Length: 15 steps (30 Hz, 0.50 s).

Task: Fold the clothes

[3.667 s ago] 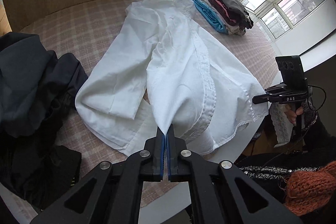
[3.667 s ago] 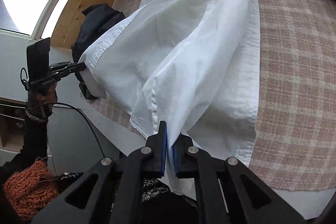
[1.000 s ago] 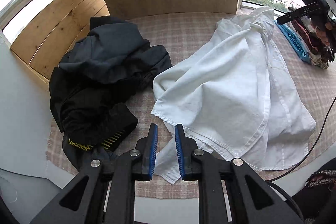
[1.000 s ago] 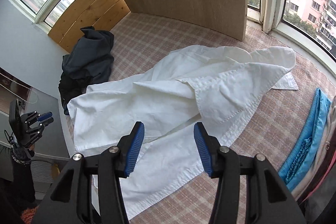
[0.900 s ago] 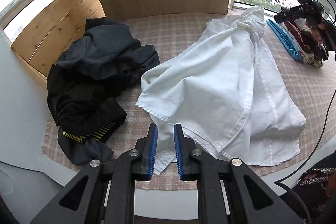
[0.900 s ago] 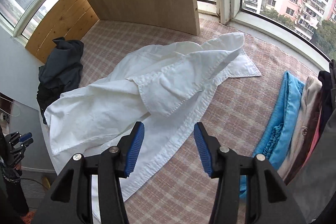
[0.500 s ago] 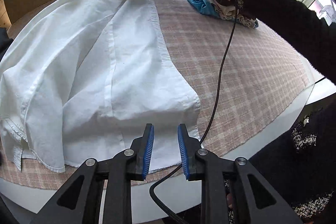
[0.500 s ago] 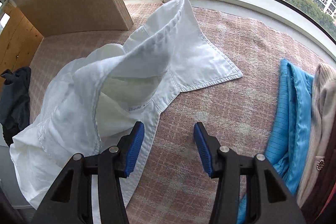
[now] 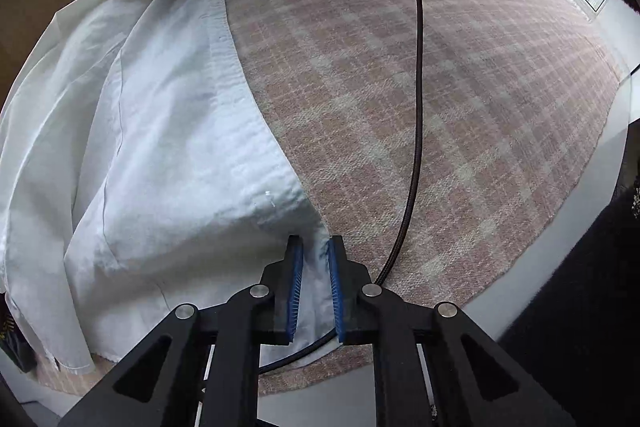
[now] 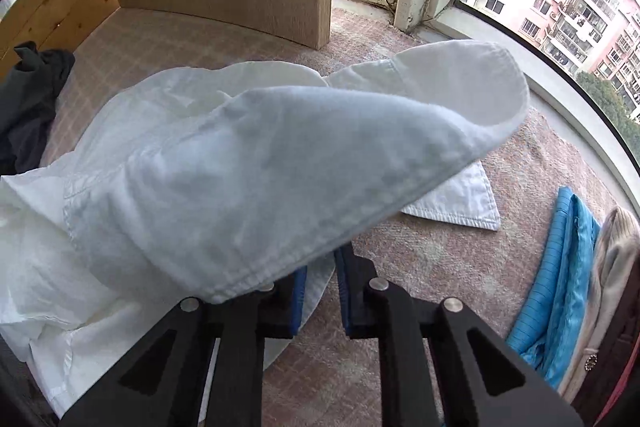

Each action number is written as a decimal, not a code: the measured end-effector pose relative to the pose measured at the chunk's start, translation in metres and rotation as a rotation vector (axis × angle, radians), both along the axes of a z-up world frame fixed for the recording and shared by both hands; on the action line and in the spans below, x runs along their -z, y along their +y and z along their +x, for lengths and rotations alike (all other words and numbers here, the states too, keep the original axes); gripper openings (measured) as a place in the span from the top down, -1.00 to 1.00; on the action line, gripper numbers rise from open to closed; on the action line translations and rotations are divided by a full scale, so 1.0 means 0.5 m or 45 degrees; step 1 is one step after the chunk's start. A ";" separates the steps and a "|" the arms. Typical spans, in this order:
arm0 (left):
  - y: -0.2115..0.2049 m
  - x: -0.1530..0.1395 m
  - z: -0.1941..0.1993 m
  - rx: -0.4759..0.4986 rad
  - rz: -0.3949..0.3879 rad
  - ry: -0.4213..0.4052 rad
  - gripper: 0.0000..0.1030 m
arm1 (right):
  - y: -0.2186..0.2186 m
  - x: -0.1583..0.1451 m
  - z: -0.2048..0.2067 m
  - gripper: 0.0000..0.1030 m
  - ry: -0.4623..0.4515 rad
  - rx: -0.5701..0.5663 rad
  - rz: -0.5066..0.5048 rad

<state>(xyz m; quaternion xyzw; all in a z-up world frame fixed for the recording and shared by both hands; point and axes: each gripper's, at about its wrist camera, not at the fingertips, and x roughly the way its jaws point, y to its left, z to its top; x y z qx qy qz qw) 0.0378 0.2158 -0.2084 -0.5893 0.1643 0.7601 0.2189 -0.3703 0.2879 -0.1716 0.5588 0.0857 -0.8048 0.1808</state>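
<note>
A pink plaid cloth [image 9: 440, 107] is covering the table, and the white shirt [image 9: 160, 147] is lying across its left half in the left wrist view, rumpled into long soft folds, with one straight stitched edge running from the far end down to the near corner. In the right wrist view its collar end is arching up in a stiff, rounded fold and draping over the claw's left finger, while a flat white tip is resting on the plaid behind it. A dark heap of clothes [image 10: 28, 99] is sitting far left, and a stack of folded clothes [image 10: 560, 267] with a blue piece on its near side is lying at the right. The left gripper [image 9: 315, 247] is pointing down at the shirt's near hem corner, its blue pads closing with that corner between them but not yet clamping it. The right gripper [image 10: 320, 267] is closing too, with a strip of shirt edge between its pads and a gap showing. A black cable [image 9: 416, 107] is trailing across the plaid just beside the left claw.
</note>
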 end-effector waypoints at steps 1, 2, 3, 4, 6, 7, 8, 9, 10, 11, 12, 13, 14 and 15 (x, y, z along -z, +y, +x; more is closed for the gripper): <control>-0.010 -0.007 0.000 -0.001 0.032 -0.025 0.96 | 0.009 -0.005 0.002 0.90 -0.010 -0.002 -0.020; -0.024 -0.021 0.003 -0.001 0.078 -0.047 0.96 | 0.017 -0.011 0.005 0.90 -0.015 -0.005 -0.032; -0.039 -0.038 0.007 -0.004 0.126 -0.068 0.96 | 0.023 -0.020 0.008 0.90 -0.006 -0.010 -0.025; -0.054 -0.055 0.011 -0.007 0.173 -0.088 0.96 | 0.030 -0.029 0.013 0.90 0.003 -0.017 -0.017; -0.081 -0.091 0.023 -0.005 0.235 -0.109 0.97 | 0.046 -0.043 0.043 0.96 0.060 -0.032 0.045; -0.091 -0.108 0.028 -0.008 0.264 -0.118 0.97 | 0.053 -0.051 0.058 0.96 0.098 -0.036 0.091; -0.102 -0.125 0.034 -0.010 0.293 -0.127 0.97 | 0.059 -0.060 0.063 0.96 0.122 -0.043 0.129; -0.109 -0.135 0.037 -0.011 0.320 -0.134 0.97 | 0.066 -0.066 0.066 0.96 0.122 -0.043 0.133; -0.113 -0.142 0.038 -0.011 0.345 -0.139 0.97 | 0.072 -0.069 0.068 0.96 0.115 -0.039 0.132; -0.112 -0.138 0.038 -0.005 0.351 -0.148 0.97 | 0.076 -0.065 0.068 0.96 0.090 -0.026 0.120; -0.109 -0.127 0.038 0.007 0.345 -0.160 0.97 | 0.078 -0.060 0.068 0.95 0.059 -0.015 0.098; -0.101 -0.114 0.038 0.018 0.338 -0.171 0.97 | 0.072 -0.050 0.067 0.95 0.013 -0.009 0.050; -0.091 -0.100 0.039 0.027 0.330 -0.182 0.97 | 0.066 -0.039 0.067 0.94 -0.036 -0.002 -0.001; -0.082 -0.091 0.038 0.029 0.337 -0.192 0.97 | 0.056 -0.024 0.069 0.87 -0.092 0.010 -0.056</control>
